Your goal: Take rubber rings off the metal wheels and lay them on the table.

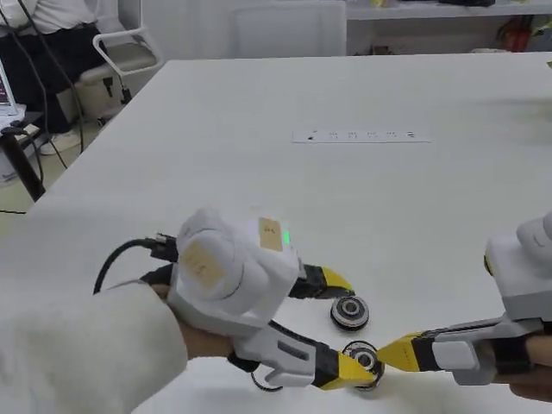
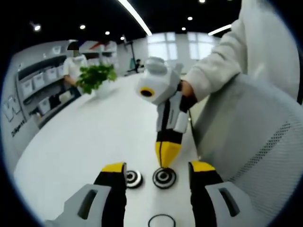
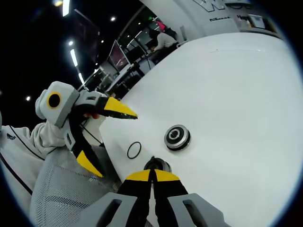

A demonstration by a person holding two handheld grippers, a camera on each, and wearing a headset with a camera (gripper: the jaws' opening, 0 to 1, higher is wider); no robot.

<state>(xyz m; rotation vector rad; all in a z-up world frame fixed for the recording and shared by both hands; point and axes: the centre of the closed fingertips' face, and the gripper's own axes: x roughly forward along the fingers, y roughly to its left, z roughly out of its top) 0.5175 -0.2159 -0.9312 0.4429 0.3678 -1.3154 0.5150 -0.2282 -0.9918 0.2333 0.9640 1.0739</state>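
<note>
Where a white sleeve [image 1: 78,354] comes in at the left, the left gripper [image 1: 347,326] rests low over the table [image 1: 259,172]. Its yellow-tipped jaws are spread wide and hold nothing. One rubber ring [image 3: 134,150] already lies loose on the table just beside it. Between those open jaws sit two metal wheels, the far wheel [image 1: 349,311] and the near wheel [image 1: 362,355], close together but apart, each showing a dark band round it. From the right comes the right gripper [image 1: 390,354], jaws clenched together, its tip touching the near wheel's edge. Whether it pinches the rubber there, I cannot tell.

The worry, as I see it, is that nothing clamps the near wheel. If the tip pries or pulls, the wheel could skid or tip up, or knock its neighbour. A stretched ring could also snap back, or flick off the table's near edge.
</note>
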